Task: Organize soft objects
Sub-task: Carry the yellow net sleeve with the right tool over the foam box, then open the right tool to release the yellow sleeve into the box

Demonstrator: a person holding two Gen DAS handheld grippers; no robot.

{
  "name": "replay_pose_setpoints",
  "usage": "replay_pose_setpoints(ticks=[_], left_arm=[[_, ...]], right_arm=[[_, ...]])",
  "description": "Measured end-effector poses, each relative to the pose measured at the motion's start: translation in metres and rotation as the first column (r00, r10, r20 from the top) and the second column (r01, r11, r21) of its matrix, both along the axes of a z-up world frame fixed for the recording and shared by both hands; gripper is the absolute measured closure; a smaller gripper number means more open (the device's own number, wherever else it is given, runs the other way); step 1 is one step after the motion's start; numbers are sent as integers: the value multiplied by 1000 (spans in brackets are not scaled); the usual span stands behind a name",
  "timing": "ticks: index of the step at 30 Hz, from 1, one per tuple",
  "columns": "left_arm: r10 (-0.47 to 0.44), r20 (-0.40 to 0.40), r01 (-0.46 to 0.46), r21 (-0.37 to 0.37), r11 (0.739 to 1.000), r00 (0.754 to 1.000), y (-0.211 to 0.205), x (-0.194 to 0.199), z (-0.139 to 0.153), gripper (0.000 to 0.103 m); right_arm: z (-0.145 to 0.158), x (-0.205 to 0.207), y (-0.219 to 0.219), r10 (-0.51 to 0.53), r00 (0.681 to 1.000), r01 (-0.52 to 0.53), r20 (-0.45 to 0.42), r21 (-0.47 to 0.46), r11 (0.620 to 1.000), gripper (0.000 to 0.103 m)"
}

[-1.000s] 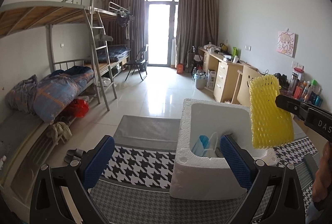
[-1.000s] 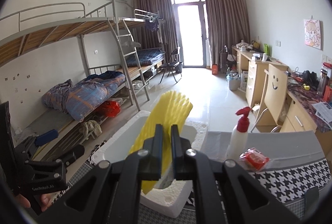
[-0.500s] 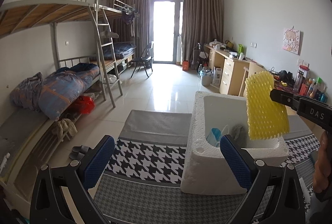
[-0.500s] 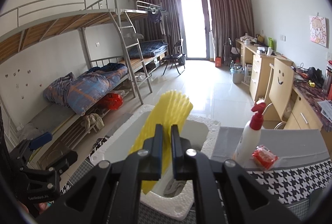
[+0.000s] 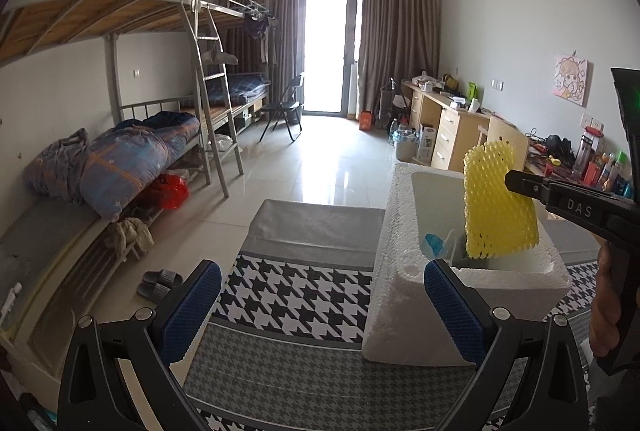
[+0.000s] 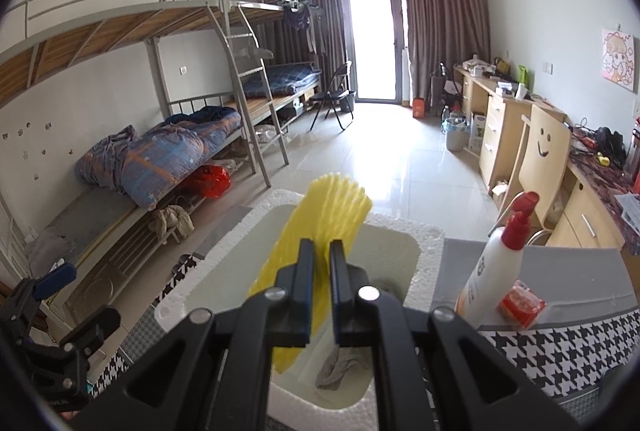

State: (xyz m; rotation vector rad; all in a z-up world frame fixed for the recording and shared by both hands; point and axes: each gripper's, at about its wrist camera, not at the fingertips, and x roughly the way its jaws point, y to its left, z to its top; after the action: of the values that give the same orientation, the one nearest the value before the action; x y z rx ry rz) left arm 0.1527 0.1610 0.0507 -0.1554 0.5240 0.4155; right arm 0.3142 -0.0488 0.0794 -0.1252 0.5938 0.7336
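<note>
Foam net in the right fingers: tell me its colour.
Yellow; the foam net shows best in the left wrist view.

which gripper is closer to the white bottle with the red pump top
Right. The right gripper, shut on the yellow foam net over the foam box, is just left of the bottle. The left gripper sits open beyond the box's far side.

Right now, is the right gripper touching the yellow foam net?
Touching. The right wrist view shows the right gripper with its jaws pinched shut on the yellow foam net, held over the foam box.
</note>
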Motion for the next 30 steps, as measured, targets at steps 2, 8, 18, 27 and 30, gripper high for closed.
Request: replay_pose_setpoints(ticks=[2, 8, 18, 27, 30], left_arm=[[4, 0, -4, 1, 1000, 1000, 1, -1, 1, 1], [9, 1, -9, 4, 1000, 1000, 4, -4, 2, 1], [22, 15, -22, -3, 1000, 1000, 5, -11, 6, 1], [26, 15, -26, -8, 1000, 1000, 8, -15, 4, 1], [26, 20, -26, -5, 1000, 999, 8, -17, 5, 1]], right_arm=[[-4, 3, 3, -4, 1000, 4, -13, -7, 1000, 93], [-6, 7, 10, -2, 1000, 2, -10, -41, 999, 93], [-15, 7, 19, 17, 999, -20, -31, -91, 996, 50], [-10, 2, 14, 41, 999, -42, -14, -47, 998, 22], [-9, 1, 12, 40, 999, -40, -17, -39, 998, 22]])
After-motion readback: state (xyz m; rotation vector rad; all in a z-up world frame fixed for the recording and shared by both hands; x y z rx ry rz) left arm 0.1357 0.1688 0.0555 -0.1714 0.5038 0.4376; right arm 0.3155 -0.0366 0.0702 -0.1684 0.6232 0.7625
